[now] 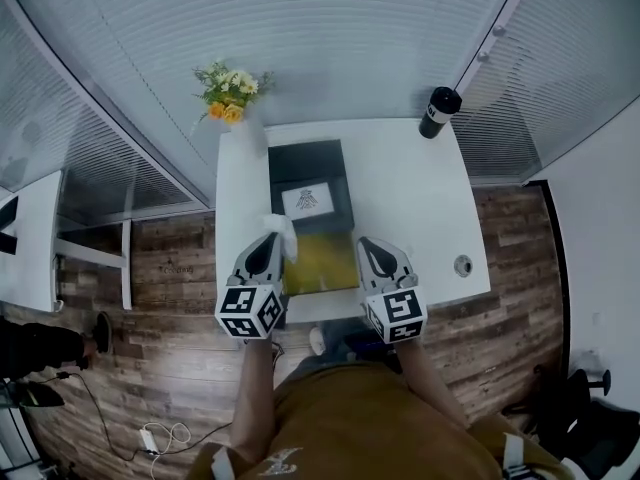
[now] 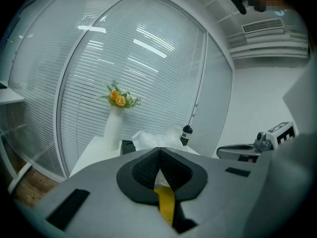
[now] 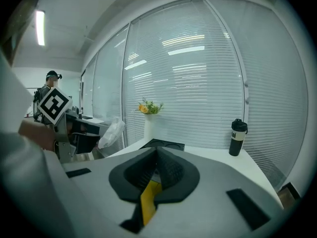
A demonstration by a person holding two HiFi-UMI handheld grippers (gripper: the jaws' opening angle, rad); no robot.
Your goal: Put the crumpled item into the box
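The left tongs [image 1: 267, 250] pinch the white crumpled item [image 1: 284, 231] at the left edge of the box [image 1: 308, 166]. It seems not yet inside, so dropping it in remains. The right tongs [image 1: 375, 252], pressed together and empty, hover at the box's right.

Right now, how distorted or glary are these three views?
Head view: fisheye bows the table edges. Left gripper view: light streaks glare on the blinds; the white crumpled item barely stands out. Right gripper view: black corners, similar streaks.

shirt [image 1: 370, 408]: brown | left gripper [image 1: 270, 240], right gripper [image 1: 368, 243]: grey, black-white markers
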